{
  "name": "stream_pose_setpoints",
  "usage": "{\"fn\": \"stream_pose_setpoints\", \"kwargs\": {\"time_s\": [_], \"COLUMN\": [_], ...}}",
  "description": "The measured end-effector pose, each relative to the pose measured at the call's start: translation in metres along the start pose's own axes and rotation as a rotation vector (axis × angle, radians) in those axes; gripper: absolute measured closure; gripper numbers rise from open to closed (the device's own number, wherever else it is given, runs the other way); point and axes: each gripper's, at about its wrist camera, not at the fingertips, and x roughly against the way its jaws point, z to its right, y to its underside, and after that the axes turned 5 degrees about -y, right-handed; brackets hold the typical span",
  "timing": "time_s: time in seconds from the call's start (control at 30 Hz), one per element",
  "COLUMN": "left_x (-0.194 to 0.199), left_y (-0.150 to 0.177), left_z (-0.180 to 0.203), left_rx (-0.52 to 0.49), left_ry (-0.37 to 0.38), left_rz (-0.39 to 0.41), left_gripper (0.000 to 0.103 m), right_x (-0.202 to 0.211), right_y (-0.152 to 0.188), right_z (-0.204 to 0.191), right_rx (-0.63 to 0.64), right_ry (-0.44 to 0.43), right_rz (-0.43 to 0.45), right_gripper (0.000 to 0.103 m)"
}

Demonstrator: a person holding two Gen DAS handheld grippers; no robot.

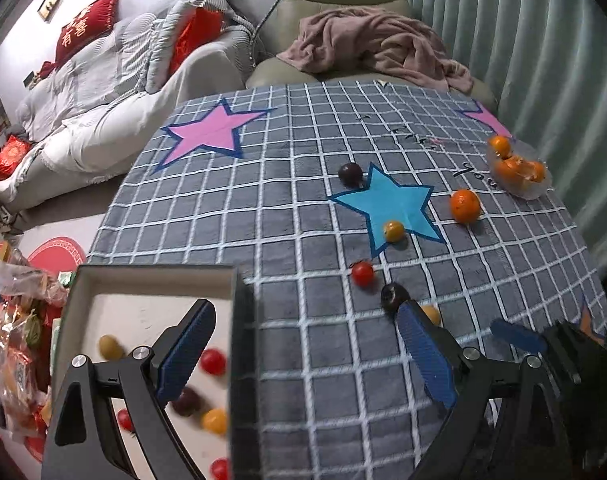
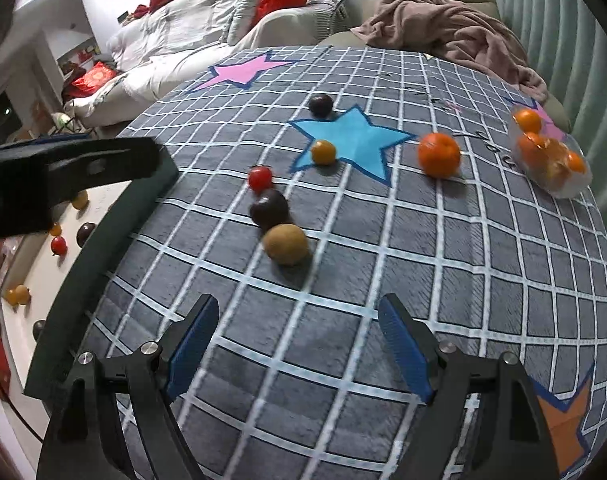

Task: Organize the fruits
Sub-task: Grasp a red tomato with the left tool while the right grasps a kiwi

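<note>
My left gripper (image 1: 307, 350) is open and empty, straddling the right wall of a dark box (image 1: 239, 320) with a white floor that holds several small fruits (image 1: 212, 361). My right gripper (image 2: 299, 346) is open and empty, low over the checked cloth, just short of a brown round fruit (image 2: 285, 244). Beyond it lie a dark plum (image 2: 269, 208), a red cherry tomato (image 2: 260, 178), a yellow fruit (image 2: 323, 152), another dark plum (image 2: 320, 105) and an orange (image 2: 439, 155). A clear bag of oranges (image 2: 551, 156) lies at the far right. The box also shows in the right wrist view (image 2: 103, 240).
The table wears a grey checked cloth (image 1: 303, 208) with pink, blue and orange stars. A sofa (image 1: 103, 92) with red cushions and an armchair with a pink blanket (image 1: 375, 44) stand behind. Snack packets (image 1: 15, 320) lie left of the box. A curtain (image 1: 543, 60) hangs on the right.
</note>
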Motion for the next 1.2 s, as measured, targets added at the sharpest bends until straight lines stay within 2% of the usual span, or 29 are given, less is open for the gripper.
{"fn": "stream_pose_setpoints", "kwargs": {"time_s": [0.3,0.33,0.37,0.4,0.5,0.53,0.6,0.63,0.7,0.73,0.8,0.87,1.0,1.2], "left_x": [-0.059,-0.064,-0.070,-0.075,-0.082,-0.083,-0.086,-0.087,-0.089,-0.090,-0.088,-0.083,-0.074,-0.059], "left_y": [-0.014,-0.015,-0.016,-0.016,-0.018,-0.019,-0.020,-0.020,-0.022,-0.022,-0.021,-0.019,-0.008,0.017], "left_z": [0.020,0.021,0.023,0.026,0.027,0.027,0.027,0.026,0.024,0.024,0.027,0.031,0.032,0.017], "left_rx": [0.063,0.067,0.064,0.059,0.081,0.091,0.108,0.117,0.138,0.145,0.137,0.114,0.103,0.145], "left_ry": [0.015,0.014,0.013,0.014,0.017,0.024,0.033,0.038,0.062,0.076,0.094,0.100,0.091,0.113], "left_rz": [-0.115,-0.124,-0.135,-0.150,-0.153,-0.156,-0.161,-0.164,-0.172,-0.176,-0.174,-0.163,-0.135,-0.127], "left_gripper": [0.010,0.013,0.024,0.027,0.028,0.028,0.039,0.042,0.056,0.059,0.073,0.081,0.083,0.083], "right_x": [-0.015,-0.016,-0.017,-0.019,-0.022,-0.024,-0.026,-0.028,-0.029,-0.030,-0.028,-0.023,-0.009,0.011], "right_y": [-0.003,-0.004,-0.006,-0.007,-0.012,-0.014,-0.017,-0.018,-0.020,-0.021,-0.020,-0.015,-0.003,0.014], "right_z": [0.003,0.002,0.002,0.002,0.003,0.001,-0.001,-0.003,-0.005,-0.004,-0.001,0.002,0.012,0.023], "right_rx": [0.004,0.007,0.011,0.013,0.003,0.004,0.013,0.019,0.025,0.017,0.001,-0.002,-0.017,-0.049], "right_ry": [-0.025,-0.022,-0.019,-0.018,-0.020,-0.019,-0.019,-0.021,-0.026,-0.038,-0.052,-0.057,-0.062,-0.068], "right_rz": [0.007,0.012,0.017,0.018,0.034,0.041,0.050,0.054,0.059,0.058,0.061,0.062,0.064,0.074], "right_gripper": [0.018,0.018,0.018,0.019,0.019,0.022,0.031,0.040,0.058,0.073,0.073,0.073,0.073,0.073]}}
